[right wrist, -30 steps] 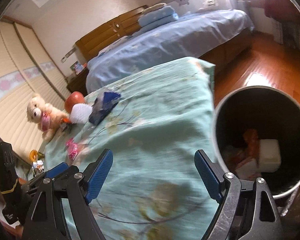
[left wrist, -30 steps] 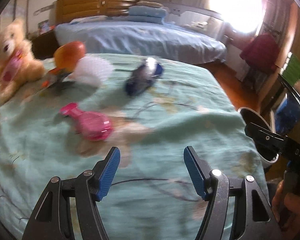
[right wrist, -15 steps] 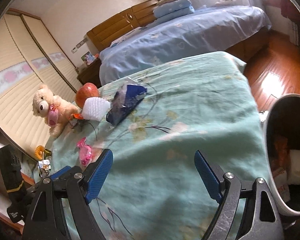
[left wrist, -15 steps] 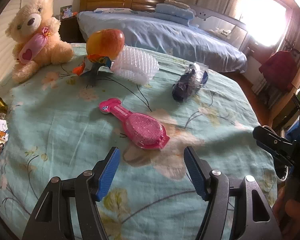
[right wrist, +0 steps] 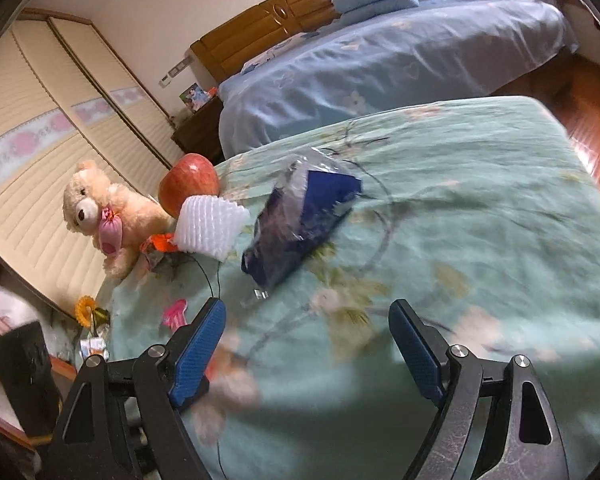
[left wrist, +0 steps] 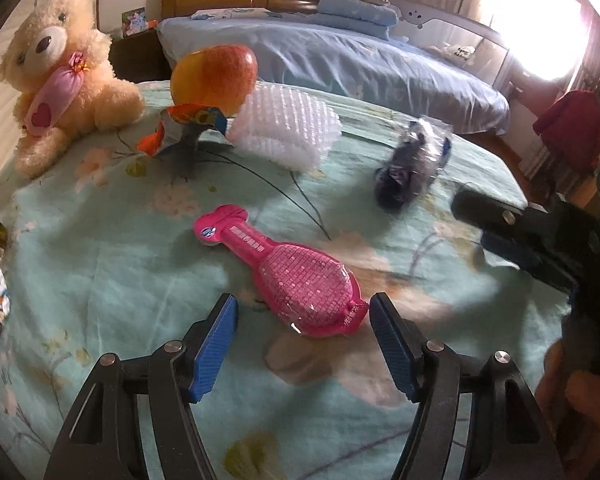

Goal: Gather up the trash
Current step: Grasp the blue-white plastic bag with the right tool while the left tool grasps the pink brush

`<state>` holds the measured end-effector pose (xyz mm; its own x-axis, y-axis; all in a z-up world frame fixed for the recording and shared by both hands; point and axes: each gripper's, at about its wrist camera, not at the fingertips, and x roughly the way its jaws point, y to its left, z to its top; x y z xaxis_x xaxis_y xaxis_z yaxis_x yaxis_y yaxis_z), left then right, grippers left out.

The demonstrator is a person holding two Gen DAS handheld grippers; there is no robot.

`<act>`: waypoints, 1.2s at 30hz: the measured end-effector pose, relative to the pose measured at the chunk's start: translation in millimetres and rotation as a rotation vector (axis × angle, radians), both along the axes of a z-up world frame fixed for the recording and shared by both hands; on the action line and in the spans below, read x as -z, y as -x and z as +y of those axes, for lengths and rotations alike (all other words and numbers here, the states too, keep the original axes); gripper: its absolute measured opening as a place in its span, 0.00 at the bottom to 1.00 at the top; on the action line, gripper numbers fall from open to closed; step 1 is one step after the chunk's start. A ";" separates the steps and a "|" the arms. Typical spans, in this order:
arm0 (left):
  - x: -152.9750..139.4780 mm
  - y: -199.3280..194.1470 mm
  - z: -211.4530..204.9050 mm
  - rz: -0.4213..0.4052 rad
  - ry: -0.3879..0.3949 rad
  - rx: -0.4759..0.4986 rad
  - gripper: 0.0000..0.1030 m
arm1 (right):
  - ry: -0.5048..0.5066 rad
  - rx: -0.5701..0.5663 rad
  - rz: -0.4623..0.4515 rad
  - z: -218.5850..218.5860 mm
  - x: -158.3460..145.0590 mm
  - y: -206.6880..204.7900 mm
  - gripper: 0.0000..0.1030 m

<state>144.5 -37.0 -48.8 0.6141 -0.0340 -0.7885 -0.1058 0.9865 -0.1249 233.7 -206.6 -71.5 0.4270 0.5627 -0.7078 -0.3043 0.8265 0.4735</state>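
Blue wrapper, frame centre on the bed, now looms nearer the spread, empty right tongs; the bin has left view. Left tongs, spread, near the brush.

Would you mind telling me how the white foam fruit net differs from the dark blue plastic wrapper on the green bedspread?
The foam fruit net is white, ribbed and puffy; the blue wrapper is dark, glossy and crumpled, partly clear film. The net sits right beside the apple; the wrapper lies apart, on open bedspread. The net stands taller, while the wrapper lies lower and longer. Both rest loose on the bedspread, untouched by either hand-held gripper.
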 end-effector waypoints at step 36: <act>-14.2 21.2 51.7 -0.069 0.002 -0.032 0.18 | 0.036 -0.021 -0.067 -3.4 -15.8 34.8 0.23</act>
<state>123.2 14.7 -34.6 0.6681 -0.0151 -0.7439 -0.1279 0.9826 -0.1349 198.8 -209.9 -55.7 0.4621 0.5468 -0.6982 -0.3517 0.8357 0.4218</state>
